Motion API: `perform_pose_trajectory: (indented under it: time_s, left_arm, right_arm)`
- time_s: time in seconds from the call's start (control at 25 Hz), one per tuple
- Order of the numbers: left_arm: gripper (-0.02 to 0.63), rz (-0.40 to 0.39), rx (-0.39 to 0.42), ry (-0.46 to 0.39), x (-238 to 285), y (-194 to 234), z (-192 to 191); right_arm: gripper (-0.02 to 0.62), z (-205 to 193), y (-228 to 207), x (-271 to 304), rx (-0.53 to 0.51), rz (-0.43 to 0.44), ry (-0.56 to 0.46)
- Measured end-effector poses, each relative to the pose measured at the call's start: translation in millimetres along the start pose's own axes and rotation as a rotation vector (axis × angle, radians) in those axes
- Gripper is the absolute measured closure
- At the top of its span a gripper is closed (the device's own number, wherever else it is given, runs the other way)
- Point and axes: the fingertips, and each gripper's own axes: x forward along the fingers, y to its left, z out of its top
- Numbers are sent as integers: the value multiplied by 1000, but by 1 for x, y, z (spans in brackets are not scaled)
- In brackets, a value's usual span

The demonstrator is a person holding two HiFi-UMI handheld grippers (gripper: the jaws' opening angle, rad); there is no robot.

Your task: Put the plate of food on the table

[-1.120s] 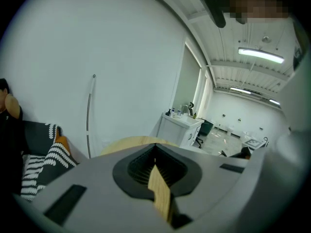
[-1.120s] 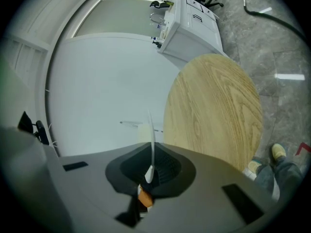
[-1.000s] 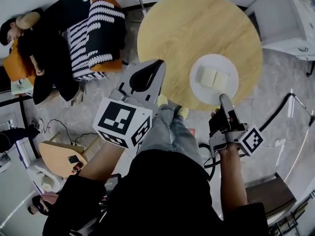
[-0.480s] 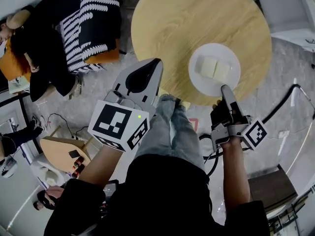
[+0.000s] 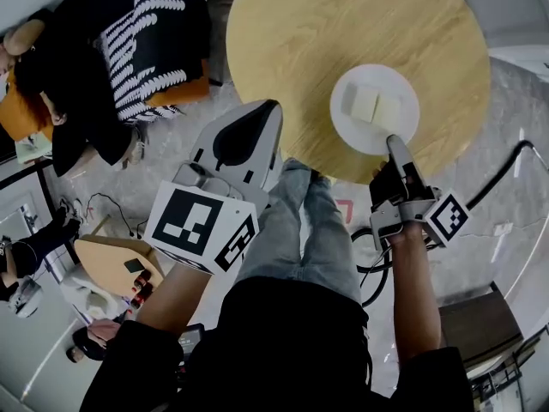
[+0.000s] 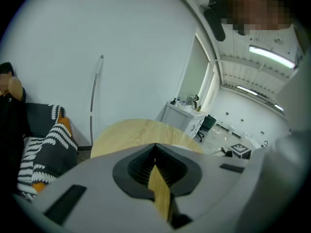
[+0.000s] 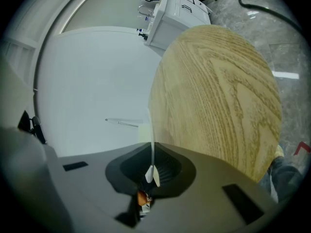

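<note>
From the head view, the round wooden table [image 5: 343, 24] is filling the top of the picture. A white plate [image 5: 356, 136] carrying two pale blocks of food [image 5: 374, 106] is sitting over the table's near right edge. Whether it is resting on the wood or hanging just above it cannot be told. The right gripper [image 5: 395, 147] is reaching in from the near side and its tip is meeting the plate's near rim. The left gripper [image 5: 268, 114] is hanging off the table's near left edge, over the floor and beside the holder's jeans [image 5: 304, 230], well apart from the plate. Beyond the table's left edge another person [image 5: 60, 75] is lying back against a black-and-white striped cushion [image 5: 146, 50].

In the left gripper view, the left gripper [image 6: 156, 161] is showing its jaws drawn together with only a thin slit between them. Nothing is sitting in that slit, and the table [image 6: 141, 132] is showing through it. A white cabinet [image 6: 183, 115] is standing beyond the table's far right edge, and the striped cushion [image 6: 41, 154] is lying to the left.

In the right gripper view, the right gripper [image 7: 151, 171] is pinching the plate [image 7: 152, 140], which is appearing edge-on as a thin white line running out from between the closed jaws. The table [image 7: 218, 91] is spreading to the right of the plate, with a white cabinet [image 7: 177, 13] past its far edge.
</note>
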Motion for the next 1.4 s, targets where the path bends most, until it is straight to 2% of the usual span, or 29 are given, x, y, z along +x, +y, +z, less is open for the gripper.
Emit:
perform_pose_trajectory:
  time_s: [0.52, 1.16, 1.4]
  left_arm:
    - [600, -7, 12, 23, 10, -1, -12]
    - [600, -32, 18, 36, 9, -11, -10]
    - [600, -37, 21, 46, 8, -11, -13]
  right_arm:
    - [580, -6, -30, 13, 43, -27, 7]
    - [578, -9, -35, 11, 56, -111, 25]
    - [578, -11, -38, 10, 72, -168, 41]
